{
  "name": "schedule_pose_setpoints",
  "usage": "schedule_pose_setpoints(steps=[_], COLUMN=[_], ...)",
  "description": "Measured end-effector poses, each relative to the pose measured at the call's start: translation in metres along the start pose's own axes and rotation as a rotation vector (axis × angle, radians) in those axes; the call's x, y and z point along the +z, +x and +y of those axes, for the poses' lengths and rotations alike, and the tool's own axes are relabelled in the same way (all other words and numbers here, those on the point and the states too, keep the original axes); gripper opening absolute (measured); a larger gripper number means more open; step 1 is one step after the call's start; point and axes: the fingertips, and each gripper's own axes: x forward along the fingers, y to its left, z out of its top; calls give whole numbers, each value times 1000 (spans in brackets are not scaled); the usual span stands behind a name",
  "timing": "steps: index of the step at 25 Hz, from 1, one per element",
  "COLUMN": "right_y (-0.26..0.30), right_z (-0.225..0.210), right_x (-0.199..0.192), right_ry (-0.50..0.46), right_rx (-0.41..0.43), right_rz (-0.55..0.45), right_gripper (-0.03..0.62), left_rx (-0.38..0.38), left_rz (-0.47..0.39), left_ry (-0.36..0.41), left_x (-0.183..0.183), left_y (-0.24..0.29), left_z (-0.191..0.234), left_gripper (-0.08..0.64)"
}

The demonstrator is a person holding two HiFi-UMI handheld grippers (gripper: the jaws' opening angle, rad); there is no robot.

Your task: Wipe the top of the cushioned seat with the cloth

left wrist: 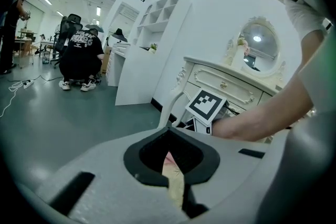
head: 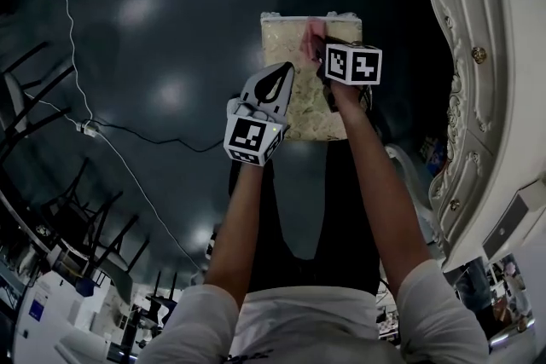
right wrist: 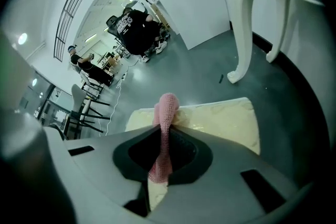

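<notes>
The right claw (right wrist: 164,131) is clamped on the pink cloth (right wrist: 167,107). In the right gripper view the cloth stands as a narrow folded strip between the two jaws, and its free end comes out past their tips toward the cushioned seat (right wrist: 226,120). In the head view this claw is over the far half of the seat (head: 290,38), a little to the right of the middle, and a bit of the cloth (head: 316,34) shows there in front of the marker cube. I cannot tell if the cloth already presses on the cushion or is just above it.

The left claw (left wrist: 168,139) has its jaws together at the tips and nothing is between them. Through the thin slit only the cream colour of the seat and a bit of pink show. In the head view the left claw (head: 271,85) is over the near left part of the seat, just beside the right one.

The seat stands on the dark floor (head: 153,55), and a white dressing table (head: 478,55) is to the right of the seat, apart from it.

In my judgement the step in hand is the wiping itself, at or near the start of a stroke at the far part of the seat. The next move calls for pressing the free end of the cloth flat on the cushion and drawing it across the top toward the near edge. The grip should stay firm, so that the cloth does not slip out. Only a small end of the cloth is free, so several strokes side by side are probably needed to cover the whole top. The left claw seems to have no work here.
</notes>
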Motion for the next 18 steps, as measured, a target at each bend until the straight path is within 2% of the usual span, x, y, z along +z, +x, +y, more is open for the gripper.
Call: schedule_pose_setpoints(steps=[6, 12, 15, 18], right_y=[-27, -54, -59, -61], right_z=[-46, -93, -108, -106], right_x=[7, 5, 1, 1], right_ry=[36, 85, 118, 145], right_rx=[-54, -186, -203, -197], right_rz=[-32, -81, -87, -106], right_gripper=[26, 26, 26, 26], left_rx=[-13, -23, -23, -14], left_rz=[12, 24, 22, 19], left_ry=[-7, -8, -7, -10], left_x=[-9, -15, -15, -14], left_y=[19, 23, 20, 12], left_z=[-17, -23, -23, -19], left_gripper=[12, 12, 12, 12])
